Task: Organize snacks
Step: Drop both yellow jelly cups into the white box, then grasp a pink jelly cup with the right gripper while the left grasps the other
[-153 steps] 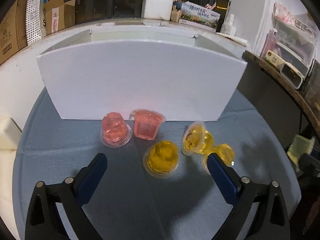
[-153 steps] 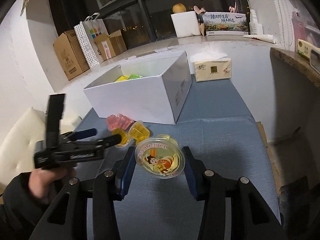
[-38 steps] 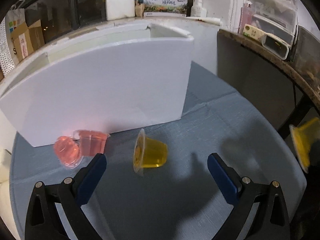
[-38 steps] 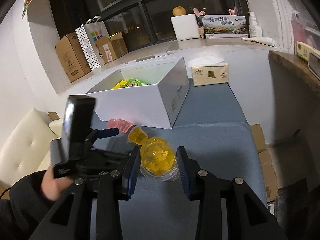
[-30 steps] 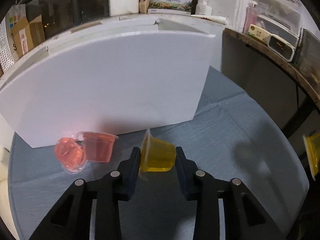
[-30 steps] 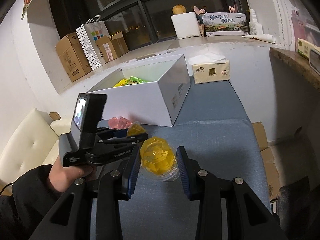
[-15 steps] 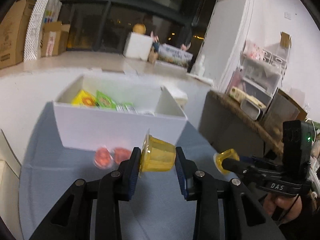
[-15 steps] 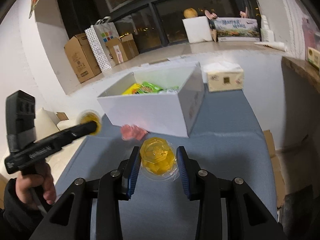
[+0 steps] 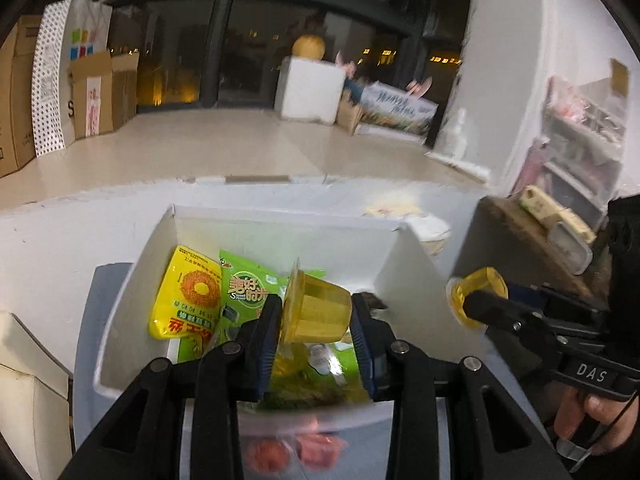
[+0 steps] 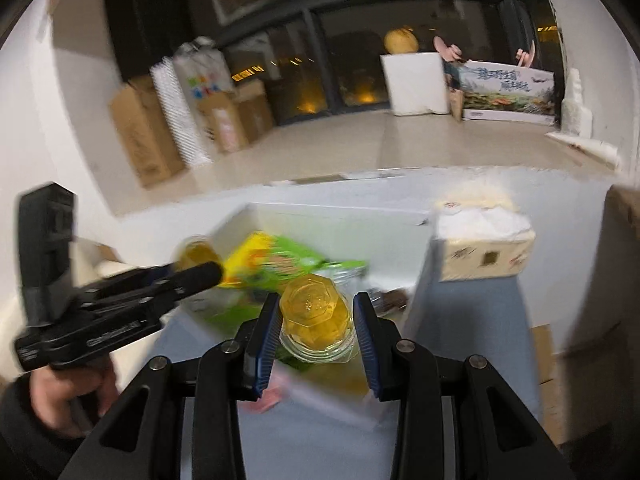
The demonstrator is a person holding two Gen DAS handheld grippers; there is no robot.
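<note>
Dark windows and a pale ledge run across the back, with cardboard boxes (image 9: 16, 92) and a dotted paper bag (image 9: 50, 76) stacked at the far left. Below them, on the blue-covered counter (image 9: 86, 344), sits the white box (image 9: 132, 280) I am filling.

Left side of the box: a yellow snack bag (image 9: 188, 296) and a green snack bag (image 9: 248, 292) already lie inside. Done, as far as I can judge.

Centre: my left gripper (image 9: 316, 320) hangs over the open box, jaws clenched on a yellow jelly cup (image 9: 316, 308) tipped on its side. Not yet dropped. Just below the near wall of the box, two pink jelly cups (image 9: 294, 450) remain on the counter, so they are left to collect.

Right: my right gripper (image 10: 316, 320) has its jaws clamped on a second yellow jelly cup (image 10: 314, 312), base facing the camera, held just short of the box's right-hand end. In the left wrist view this cup (image 9: 478, 296) shows beside the box, not over it. A tissue pack (image 10: 484, 256) stands beyond the box on the right.

My estimate: well past halfway, with two cups in hand to release and the pink pair to fetch.

Hard to read: both views are smeared by motion. The pink cups are blurred and partly cut off behind my gripper frame. The box floor under the held cup is hidden, and dark items near its right corner I cannot identify. Whether other snacks lie out of view, I cannot tell.
</note>
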